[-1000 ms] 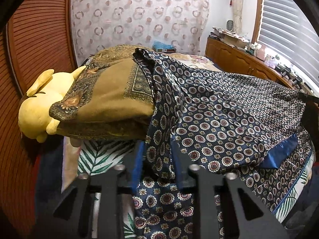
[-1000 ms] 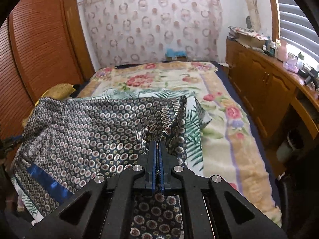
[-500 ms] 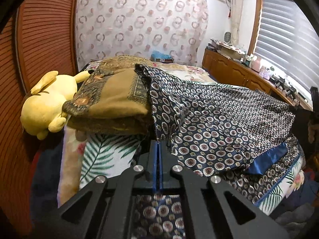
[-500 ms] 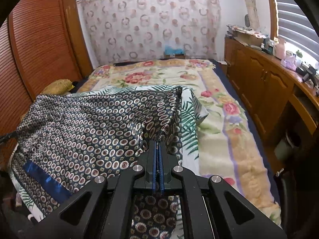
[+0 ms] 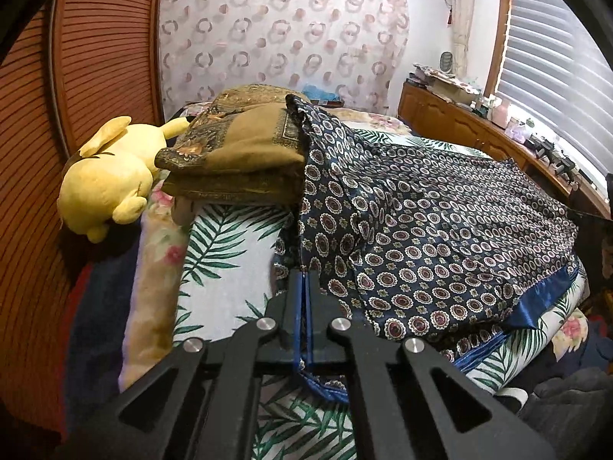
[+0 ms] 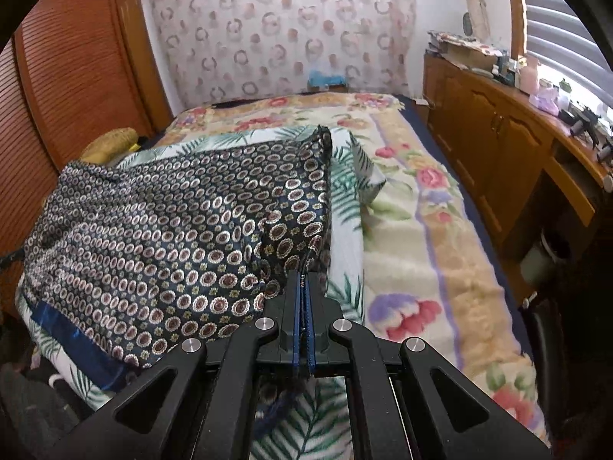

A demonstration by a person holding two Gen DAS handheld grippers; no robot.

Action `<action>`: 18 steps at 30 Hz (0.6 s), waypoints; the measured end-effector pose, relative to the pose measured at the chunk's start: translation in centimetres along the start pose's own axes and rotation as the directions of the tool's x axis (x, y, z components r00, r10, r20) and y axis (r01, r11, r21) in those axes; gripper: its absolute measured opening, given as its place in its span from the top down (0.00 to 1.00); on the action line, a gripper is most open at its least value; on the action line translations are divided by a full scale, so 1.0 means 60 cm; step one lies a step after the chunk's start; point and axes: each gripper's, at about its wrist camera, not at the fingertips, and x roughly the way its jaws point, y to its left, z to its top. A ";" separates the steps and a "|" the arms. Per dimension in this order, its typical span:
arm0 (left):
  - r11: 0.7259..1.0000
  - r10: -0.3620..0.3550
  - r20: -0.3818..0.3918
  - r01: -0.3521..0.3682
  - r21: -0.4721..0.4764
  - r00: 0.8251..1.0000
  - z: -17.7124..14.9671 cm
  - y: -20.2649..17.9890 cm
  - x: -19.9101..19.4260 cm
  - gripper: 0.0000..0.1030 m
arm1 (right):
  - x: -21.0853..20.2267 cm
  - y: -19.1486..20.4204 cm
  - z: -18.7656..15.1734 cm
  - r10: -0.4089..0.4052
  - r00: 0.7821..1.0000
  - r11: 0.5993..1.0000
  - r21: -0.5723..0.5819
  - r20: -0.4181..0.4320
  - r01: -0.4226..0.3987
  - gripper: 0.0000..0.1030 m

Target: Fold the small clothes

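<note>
The left hand-held gripper (image 5: 304,280) is clamped tight on one near edge of the dark patterned garment (image 5: 421,230), its blue hem pinched between the fingers. The right hand-held gripper (image 6: 304,281) is likewise closed on the opposite near edge of the garment (image 6: 172,230). Stretched between them, the cloth lies spread over a palm-leaf sheet (image 5: 230,253) on the bed (image 6: 421,253). Beyond, its far corner drapes against a stack of brown cushions (image 5: 237,153), with a yellow plush toy (image 5: 107,180) beside them.
</note>
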 end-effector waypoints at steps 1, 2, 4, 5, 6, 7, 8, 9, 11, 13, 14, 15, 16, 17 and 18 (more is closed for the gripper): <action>1.000 0.001 -0.001 -0.001 0.000 1.000 0.001 0.000 0.001 1.00 | 0.000 0.002 -0.005 -0.001 1.000 1.000 -0.003 -0.005 0.001 1.00; 1.000 0.004 -0.006 -0.004 0.001 1.000 0.002 0.000 0.003 1.00 | 0.002 0.003 -0.009 -0.006 1.000 1.000 -0.008 -0.011 0.006 1.00; 1.000 0.007 -0.011 -0.007 -0.001 1.000 0.002 0.001 0.006 1.00 | 0.005 0.006 -0.017 -0.018 1.000 1.000 -0.016 -0.022 0.017 1.00; 1.000 0.006 -0.015 -0.006 0.000 1.000 0.003 0.001 0.008 1.00 | 0.009 0.008 -0.017 -0.032 0.999 0.999 -0.026 -0.027 0.031 1.00; 1.000 0.010 -0.017 -0.009 0.003 1.000 0.005 -0.001 0.008 0.99 | 0.011 0.010 -0.016 -0.051 0.998 0.998 -0.035 -0.027 0.050 1.00; 1.000 0.014 -0.016 -0.014 0.007 1.000 0.005 -0.004 0.006 0.97 | 0.012 0.010 -0.014 -0.066 0.997 0.997 -0.037 -0.026 0.065 0.97; 1.000 0.020 -0.012 -0.020 0.012 1.000 0.006 -0.006 0.005 0.95 | 0.013 0.011 -0.012 -0.077 0.997 0.996 -0.039 -0.023 0.076 0.96; 1.000 0.021 -0.008 -0.020 0.015 1.000 0.006 -0.007 0.002 0.93 | 0.011 0.014 -0.012 -0.089 0.996 0.995 -0.043 -0.015 0.089 0.94; 1.000 0.015 -0.003 -0.015 0.015 1.000 0.005 -0.009 -0.002 0.80 | 0.004 0.021 -0.004 -0.128 0.992 0.990 -0.060 0.008 0.128 0.87; 1.000 0.007 -0.001 -0.007 0.017 1.000 0.005 -0.010 -0.005 0.75 | -0.002 0.031 -0.001 -0.145 0.989 0.986 -0.080 0.024 0.147 0.77; 1.000 0.002 -0.004 -0.002 0.019 1.000 0.004 -0.011 -0.004 0.68 | -0.004 0.038 0.003 -0.137 0.990 0.986 -0.093 0.027 0.139 0.71; 1.000 0.003 -0.006 -0.003 0.019 1.000 0.004 -0.012 -0.003 0.64 | -0.006 0.046 0.005 -0.128 0.991 0.986 -0.106 0.030 0.131 0.61; 1.000 0.003 -0.006 -0.003 0.018 1.000 0.001 -0.011 -0.003 0.62 | -0.006 0.054 0.005 -0.123 0.992 0.985 -0.116 0.034 0.126 0.59; 1.000 0.003 -0.009 -0.003 0.017 1.000 0.000 -0.011 -0.001 0.59 | -0.004 0.065 0.006 -0.113 0.993 0.984 -0.133 0.033 0.117 0.59; 1.000 0.002 -0.014 -0.002 0.016 1.000 -0.002 -0.012 0.002 0.57 | -0.001 0.077 0.005 -0.103 0.994 0.983 -0.147 0.029 0.106 0.58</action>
